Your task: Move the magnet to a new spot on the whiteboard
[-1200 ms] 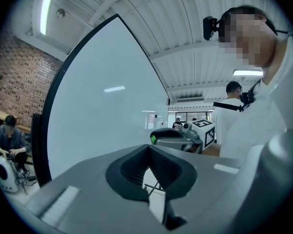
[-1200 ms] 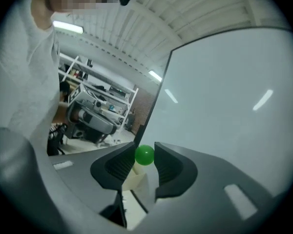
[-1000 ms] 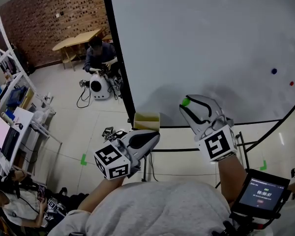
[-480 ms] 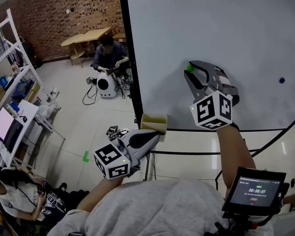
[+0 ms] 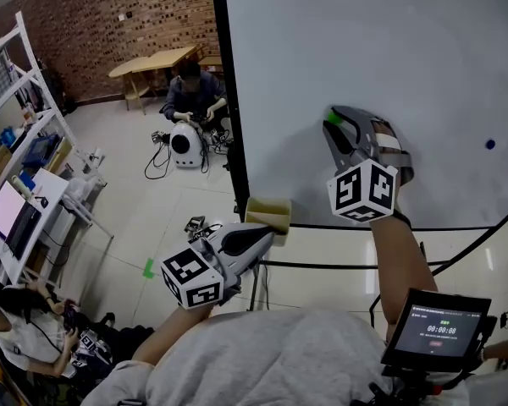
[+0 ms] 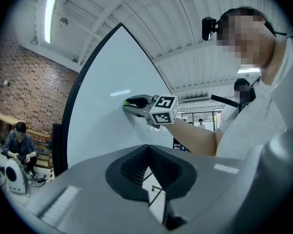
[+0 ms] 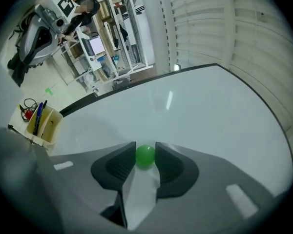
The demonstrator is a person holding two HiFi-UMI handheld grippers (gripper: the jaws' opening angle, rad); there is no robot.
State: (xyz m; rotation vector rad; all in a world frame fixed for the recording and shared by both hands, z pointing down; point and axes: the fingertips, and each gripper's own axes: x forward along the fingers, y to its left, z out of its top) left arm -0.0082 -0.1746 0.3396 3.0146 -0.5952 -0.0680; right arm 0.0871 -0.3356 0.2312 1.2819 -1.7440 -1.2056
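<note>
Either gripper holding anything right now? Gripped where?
Right gripper holds the small round green magnet, pinched by its opposite sides between the jaw tips. Left gripper is shut on nothing.

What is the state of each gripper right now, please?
Left gripper: closed, holding nothing.
Right gripper: closed on the green magnet.
</note>
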